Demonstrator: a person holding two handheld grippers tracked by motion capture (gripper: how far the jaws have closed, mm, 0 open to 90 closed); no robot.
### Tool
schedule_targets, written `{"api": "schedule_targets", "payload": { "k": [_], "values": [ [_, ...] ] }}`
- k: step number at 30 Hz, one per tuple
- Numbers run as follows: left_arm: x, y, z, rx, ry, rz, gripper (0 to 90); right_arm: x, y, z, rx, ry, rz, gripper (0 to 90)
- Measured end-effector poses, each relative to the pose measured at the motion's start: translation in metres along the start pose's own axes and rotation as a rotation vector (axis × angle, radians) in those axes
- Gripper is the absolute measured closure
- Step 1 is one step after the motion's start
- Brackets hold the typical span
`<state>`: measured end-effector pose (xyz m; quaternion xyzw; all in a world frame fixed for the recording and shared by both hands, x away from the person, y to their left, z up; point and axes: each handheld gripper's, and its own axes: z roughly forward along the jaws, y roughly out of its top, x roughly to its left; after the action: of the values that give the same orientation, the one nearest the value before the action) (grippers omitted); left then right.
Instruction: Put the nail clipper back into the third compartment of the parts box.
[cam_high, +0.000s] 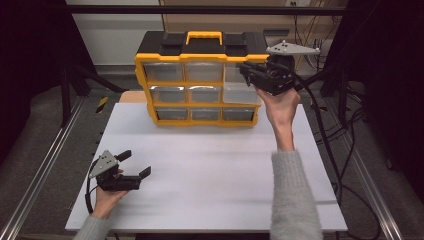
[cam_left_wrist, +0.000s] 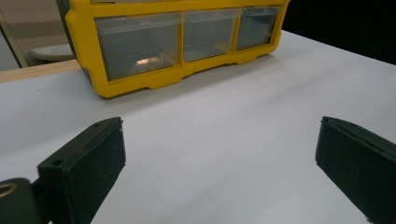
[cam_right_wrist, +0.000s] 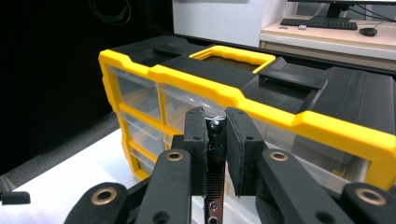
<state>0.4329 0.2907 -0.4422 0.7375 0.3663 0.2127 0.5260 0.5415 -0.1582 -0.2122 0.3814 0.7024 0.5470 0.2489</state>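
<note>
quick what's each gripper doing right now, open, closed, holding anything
Left gripper: open, empty, low over the white table.
Right gripper: shut, nothing visibly held, by the yellow and black drawer organiser at its upper right drawer.

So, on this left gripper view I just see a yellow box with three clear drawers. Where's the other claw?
Observer: The right claw is up at the box's top right corner, by the top drawer there.
Operator: Open, like mine?
Observer: No, its jaws are shut.
Operator: Only three drawers, then?
Observer: No, nine drawers, in three rows of three, and a yellow carry handle lies on the black top.
</note>
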Motion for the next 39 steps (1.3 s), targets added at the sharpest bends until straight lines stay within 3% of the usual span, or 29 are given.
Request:
{"api": "schedule_targets", "payload": {
  "k": [25,39],
  "values": [
    [0.001,0.0,0.0,-0.001,0.0,-0.002,1.6,-0.024,0.003,0.021,0.03,-0.069,0.029,79.3],
    [0.0,0.0,0.0,0.0,0.001,0.0,1.7,-0.025,-0.003,0.028,0.064,-0.08,0.019,79.3]
  ]
}}
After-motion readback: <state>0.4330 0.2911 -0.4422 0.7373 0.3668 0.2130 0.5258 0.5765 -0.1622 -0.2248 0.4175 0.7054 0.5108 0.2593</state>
